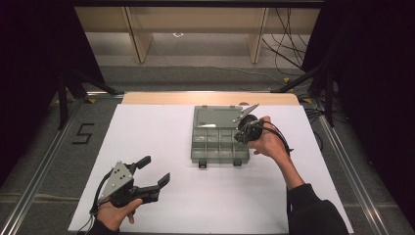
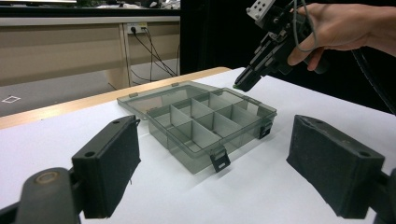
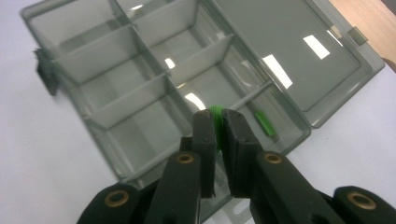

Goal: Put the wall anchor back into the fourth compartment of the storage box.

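Placement is the step in hand: the right tool, clenched on a small green piece, hangs over the open organizer box near the tabletop's far right edge. Next it likely must lower into a compartment and let go. The left tool waits released near the near left corner.
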`<state>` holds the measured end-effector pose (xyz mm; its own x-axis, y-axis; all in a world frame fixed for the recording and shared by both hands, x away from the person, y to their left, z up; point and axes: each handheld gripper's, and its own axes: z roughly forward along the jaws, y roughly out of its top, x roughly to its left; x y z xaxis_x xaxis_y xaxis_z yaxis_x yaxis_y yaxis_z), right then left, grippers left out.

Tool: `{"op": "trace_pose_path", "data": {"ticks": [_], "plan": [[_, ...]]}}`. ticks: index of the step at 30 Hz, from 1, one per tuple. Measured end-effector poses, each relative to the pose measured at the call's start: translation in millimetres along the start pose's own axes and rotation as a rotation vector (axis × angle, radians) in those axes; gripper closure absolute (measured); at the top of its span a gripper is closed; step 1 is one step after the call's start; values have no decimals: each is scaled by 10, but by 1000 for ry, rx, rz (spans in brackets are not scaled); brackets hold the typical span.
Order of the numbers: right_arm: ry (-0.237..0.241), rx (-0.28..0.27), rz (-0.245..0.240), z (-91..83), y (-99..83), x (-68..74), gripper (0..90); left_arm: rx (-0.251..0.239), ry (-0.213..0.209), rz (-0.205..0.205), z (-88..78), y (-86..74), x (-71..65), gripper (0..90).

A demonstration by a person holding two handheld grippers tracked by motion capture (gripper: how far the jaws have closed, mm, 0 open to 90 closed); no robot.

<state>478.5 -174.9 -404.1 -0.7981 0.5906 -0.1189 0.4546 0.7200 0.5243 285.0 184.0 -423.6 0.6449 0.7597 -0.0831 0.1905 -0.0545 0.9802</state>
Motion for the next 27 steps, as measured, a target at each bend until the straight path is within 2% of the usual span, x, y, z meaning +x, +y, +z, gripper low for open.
{"op": "trace_pose_path", "data": {"ticks": [4, 13, 16, 18, 21, 22, 23, 24, 25, 26, 27], "plan": [[-26, -3, 7, 46, -11, -88, 843, 0, 2, -1, -5, -2, -1, 159], [-31, 17, 25, 166, -23, -186, 843, 0, 6, -1, -23, -3, 4, 159], [-37, 15, 14, 194, -32, -213, 843, 0, 5, -1, -22, -3, 5, 159], [-35, 21, 30, 223, -37, -227, 843, 1, 5, 0, -22, -3, 4, 159], [-42, 20, 21, 252, -38, -238, 840, 1, 4, -2, -20, -3, 1, 159], [-40, 17, 38, 260, -39, -237, 831, 1, 4, 0, -20, -4, 2, 159], [-44, 11, 50, 277, -43, -258, 773, 0, 5, -3, -18, -4, 3, 159], [-44, 11, 50, 277, -43, -258, 773, 0, 5, -3, -18, -4, 3, 159], [-44, 0, 63, 276, -46, -262, 688, -2, 4, -2, -19, -4, 5, 159], [-44, 0, 63, 276, -46, -262, 688, -2, 4, -2, -19, -3, 7, 159], [-45, -5, 67, 268, -44, -266, 639, -3, 5, -3, -19, -2, 8, 159]]}}
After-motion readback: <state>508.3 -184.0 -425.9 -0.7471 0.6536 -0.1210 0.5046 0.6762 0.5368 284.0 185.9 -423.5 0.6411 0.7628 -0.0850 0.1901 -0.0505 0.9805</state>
